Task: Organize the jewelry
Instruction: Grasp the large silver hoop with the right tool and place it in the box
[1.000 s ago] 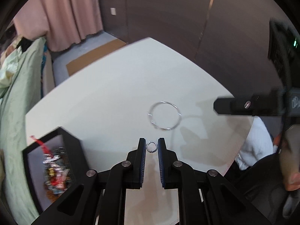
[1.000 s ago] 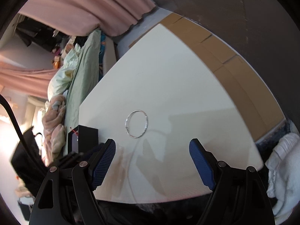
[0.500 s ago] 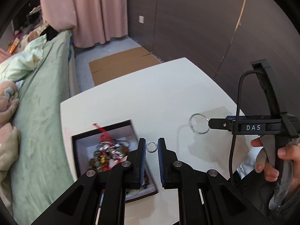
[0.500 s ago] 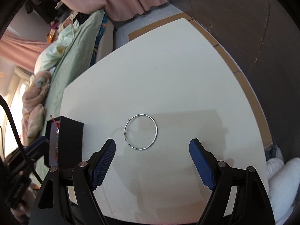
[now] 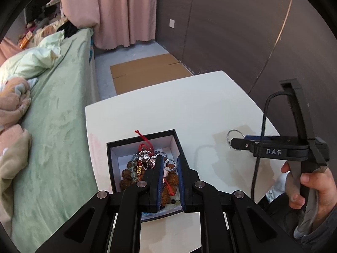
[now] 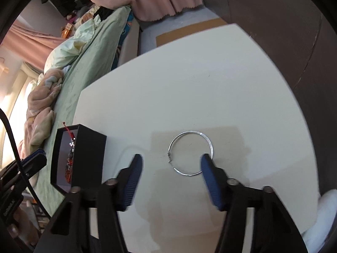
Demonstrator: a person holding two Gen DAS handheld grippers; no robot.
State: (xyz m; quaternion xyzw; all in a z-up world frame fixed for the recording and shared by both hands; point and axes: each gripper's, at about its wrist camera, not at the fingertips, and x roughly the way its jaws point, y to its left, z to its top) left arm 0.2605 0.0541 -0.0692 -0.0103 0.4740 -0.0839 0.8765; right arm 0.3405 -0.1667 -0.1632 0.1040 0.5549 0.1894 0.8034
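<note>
My left gripper (image 5: 169,164) is shut on a small silver ring (image 5: 169,165) and holds it above the open black jewelry box (image 5: 111,158), which holds beads, chains and a red cord. A large silver hoop bracelet (image 6: 190,153) lies on the white table (image 6: 189,84). My right gripper (image 6: 170,164) is open and low over the table, its right finger at the hoop's near right edge. The box also shows in the right wrist view (image 6: 88,160), and the right gripper shows in the left wrist view (image 5: 236,142), partly hiding the hoop (image 5: 232,133).
A bed with green sheets (image 5: 52,105) and bedding runs along the table's left side. Flat cardboard (image 5: 145,71) lies on the floor beyond the table. A dark wall (image 5: 231,31) stands behind. Pink curtains (image 5: 126,10) hang at the back.
My left gripper has carried the small ring leftward from the table middle to above the jewelry box. My right gripper has moved down and forward to the hoop and narrowed.
</note>
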